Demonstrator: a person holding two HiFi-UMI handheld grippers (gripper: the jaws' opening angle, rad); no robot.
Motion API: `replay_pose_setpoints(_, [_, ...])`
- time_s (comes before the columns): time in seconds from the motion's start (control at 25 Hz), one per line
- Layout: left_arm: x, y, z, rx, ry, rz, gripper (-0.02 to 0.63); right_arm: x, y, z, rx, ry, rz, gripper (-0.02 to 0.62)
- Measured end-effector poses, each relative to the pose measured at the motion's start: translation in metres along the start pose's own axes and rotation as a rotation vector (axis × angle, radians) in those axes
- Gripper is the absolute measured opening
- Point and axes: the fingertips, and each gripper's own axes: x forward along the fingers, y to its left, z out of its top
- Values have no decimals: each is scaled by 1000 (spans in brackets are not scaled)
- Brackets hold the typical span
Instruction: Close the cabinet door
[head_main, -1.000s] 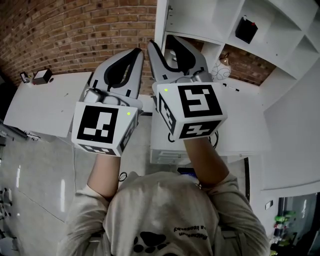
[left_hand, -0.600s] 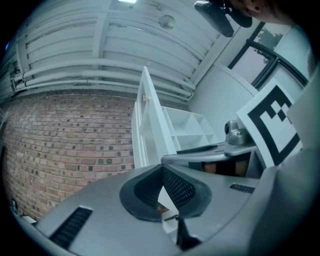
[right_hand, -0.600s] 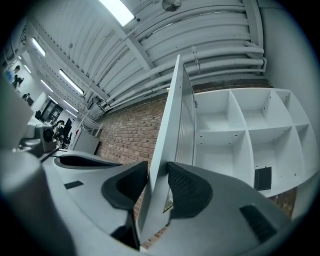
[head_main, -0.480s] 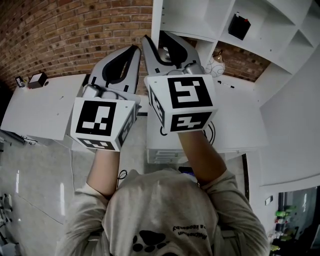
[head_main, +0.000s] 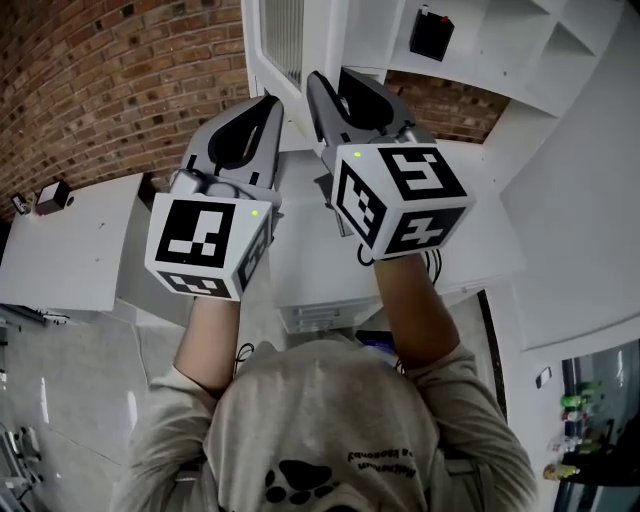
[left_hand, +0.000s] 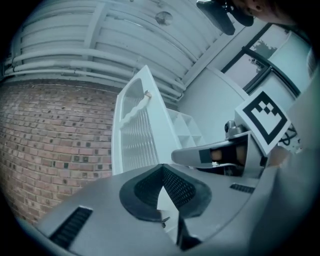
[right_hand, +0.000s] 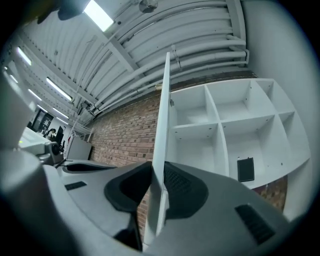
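The white cabinet door (head_main: 285, 45) stands open, edge-on above my hands, with a slatted face (left_hand: 137, 135) and a small knob. My right gripper (head_main: 332, 78) has its jaws closing on the door's edge. In the right gripper view that thin edge (right_hand: 162, 115) runs between the two pads (right_hand: 177, 182), which touch both its sides at my right gripper (right_hand: 159, 172). My left gripper (head_main: 270, 102) is held up beside it, left of the door, its tips together and nothing in them (left_hand: 162, 166). The open white cabinet (right_hand: 225, 125) lies to the right of the door.
A small black object (head_main: 432, 32) sits in one cabinet compartment. A brick wall (head_main: 120, 80) runs behind and to the left. A white table (head_main: 70, 240) stands at the left, a white counter (head_main: 470, 240) below the cabinet. The person's torso fills the lower frame.
Both grippers have moved toward the door. The door's edge now sits between the right gripper's jaws, which have narrowed onto it. The left gripper stays shut.
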Motion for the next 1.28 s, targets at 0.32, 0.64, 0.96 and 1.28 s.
replay_pose_setpoints(0.32, [55,-25,-2,-4,-6,-29,9,1,-90,-8,93,44,46,87])
replay_pose_setpoints(0.64, [109,-36,-18,-25,17,-25,9,26,-158,-18,109,94,172,91])
replay_pose_setpoints(0.96, [159,-41,-31,-27,14,6,9,52,-199,-30,112,102,274,103])
replay_pose_setpoints(1.28, [191,-50,-42,-31,26,55,9,63,-217,-37,118,96,370,109])
